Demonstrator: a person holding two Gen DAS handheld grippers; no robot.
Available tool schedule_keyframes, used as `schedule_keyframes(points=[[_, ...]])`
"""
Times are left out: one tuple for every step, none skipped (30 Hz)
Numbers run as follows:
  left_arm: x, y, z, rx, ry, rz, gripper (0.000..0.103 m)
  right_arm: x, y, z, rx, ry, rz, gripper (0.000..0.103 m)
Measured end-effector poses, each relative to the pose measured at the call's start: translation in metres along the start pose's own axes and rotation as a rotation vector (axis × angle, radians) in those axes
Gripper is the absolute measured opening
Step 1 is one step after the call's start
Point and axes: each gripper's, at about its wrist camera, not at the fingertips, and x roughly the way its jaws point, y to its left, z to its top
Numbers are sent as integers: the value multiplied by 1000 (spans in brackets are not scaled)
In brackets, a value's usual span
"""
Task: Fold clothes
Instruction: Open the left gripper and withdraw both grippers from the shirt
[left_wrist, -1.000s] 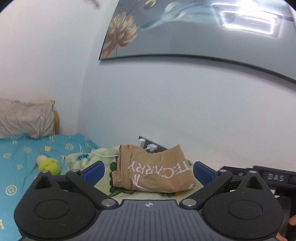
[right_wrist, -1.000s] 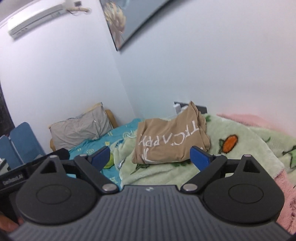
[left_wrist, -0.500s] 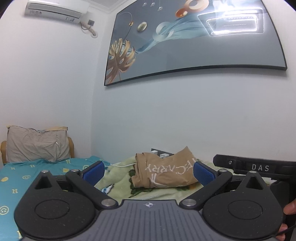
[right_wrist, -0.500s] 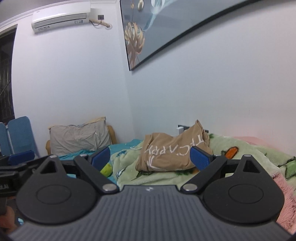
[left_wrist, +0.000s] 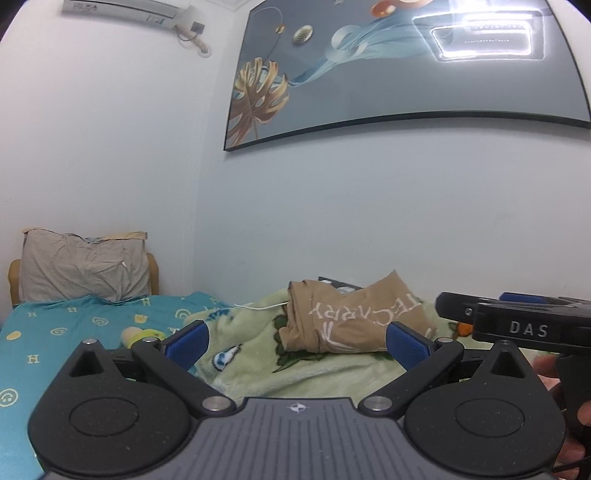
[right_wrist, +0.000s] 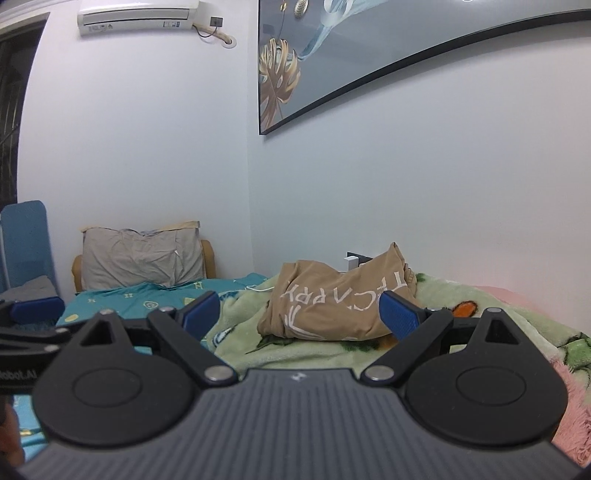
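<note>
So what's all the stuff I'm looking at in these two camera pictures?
tan garment: 1, tan with white lettering, bundled on the green blanket
green blanket: 1, pale green, on the bed
bed sheet: 1, teal, patterned
pillow: 1, grey, at the headboard
wall picture: 1, grey-blue with gold leaf
air conditioner: 1, white, high on the wall
left gripper: 1, black, blue pads, open, empty
right gripper: 1, same, open, empty

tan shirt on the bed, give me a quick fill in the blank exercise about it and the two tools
1. The folded tan shirt with white lettering lies on a fluffy ____ blanket.
2. The left tool has its jaws ____ and holds nothing.
3. The right tool is ____ of the shirt, not touching it.
4. The crumpled grey pillow leans against the ____ headboard.

Missing words: green; open; short; wooden
</note>
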Motion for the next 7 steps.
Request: schedule_keyframes(points=[[1,1,0,-1,1,3,103,1,0,-1,-2,1,-2,95],[2,1,-1,-2,1,1,103,1,0,-1,0,4,-2,95],[1,1,-1,-2,1,1,103,1,-1,-2,2,6,-2,95],[2,1,-1,0,1,3,103,1,-1,-3,4,8,-3,95],[1,1,-1,2,1,3,103,0,-1,-4,5,10,-4,95],[1,0,-1,4,4,2,103,0,0,-4,5,11,-4,95],[0,0,-1,5,6,0,103,-1,0,-5,4,13,-4,95]])
